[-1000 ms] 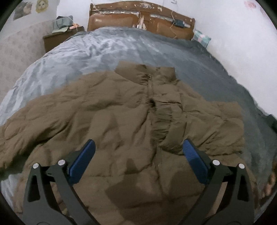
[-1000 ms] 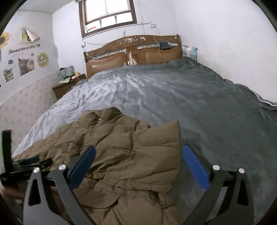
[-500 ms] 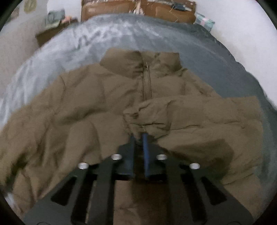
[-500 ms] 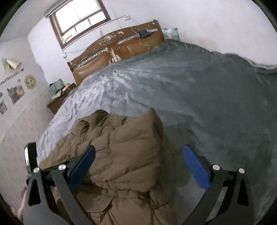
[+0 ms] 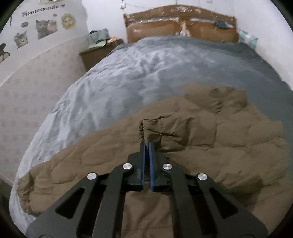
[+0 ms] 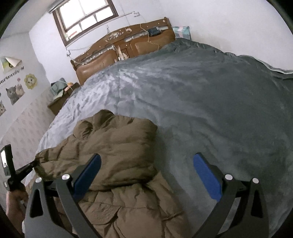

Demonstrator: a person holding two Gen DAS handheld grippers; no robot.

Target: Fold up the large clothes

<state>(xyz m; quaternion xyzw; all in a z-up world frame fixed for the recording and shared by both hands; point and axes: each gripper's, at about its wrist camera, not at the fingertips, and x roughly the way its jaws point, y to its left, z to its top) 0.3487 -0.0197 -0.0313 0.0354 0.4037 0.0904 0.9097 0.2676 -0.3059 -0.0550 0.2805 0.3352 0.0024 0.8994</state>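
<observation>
Lengthwise, brown padded jacket (image 5: 210,139) lying on the grey bedspread (image 5: 139,73) — collar pointing toward the headboard (image 5: 181,27), left gripper (image 5: 147,144) pinching a jacket fold, right gripper (image 6: 146,174) hovering spread wide over its edge

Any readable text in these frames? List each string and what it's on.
"LOVELY CATS CLUB" (last letters blurred, best guess): banner lettering sticker on the wall above the cat stickers, left wrist view.
Same banner in the right wrist view: tilted, too blurred to read.
Speech-bubble sticker: too small to read.
Brown puffer jacket, bedspread, headboard: no text visible.
</observation>
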